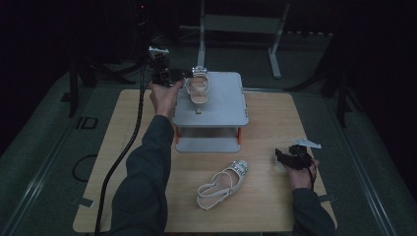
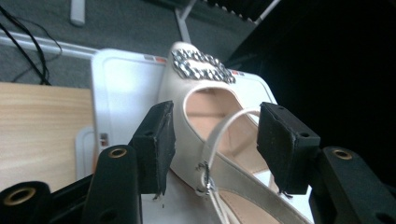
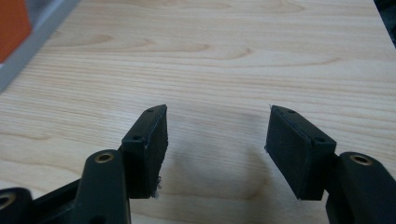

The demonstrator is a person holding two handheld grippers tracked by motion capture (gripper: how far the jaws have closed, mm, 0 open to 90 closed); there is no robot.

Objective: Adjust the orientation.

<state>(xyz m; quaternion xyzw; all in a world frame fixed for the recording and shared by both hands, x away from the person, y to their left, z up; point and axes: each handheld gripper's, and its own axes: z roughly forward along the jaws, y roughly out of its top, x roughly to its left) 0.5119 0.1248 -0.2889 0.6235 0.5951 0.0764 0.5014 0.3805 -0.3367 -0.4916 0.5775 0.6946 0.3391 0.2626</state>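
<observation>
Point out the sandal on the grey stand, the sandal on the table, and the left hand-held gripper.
Sandal on the stand (image 1: 198, 88), high view, on its insole.
Sandal on the table (image 1: 223, 184), high view, on its insole.
Left hand-held gripper (image 2: 212, 149), left gripper view, midway between its open pads, astride the sandal.

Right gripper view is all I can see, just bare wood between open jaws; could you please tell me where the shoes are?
Observer: One pale shoe lies on the table, to the left of the right gripper in the high view.
Operator: Thank you. And the other one?
Observer: The second shoe sits on top of the grey stand, with its jewelled toe pointing away from the person.
Operator: Is the left gripper holding it?
Observer: No. The left gripper has its jaws open astride that shoe's strap end, and one pad is visibly clear of it.
</observation>
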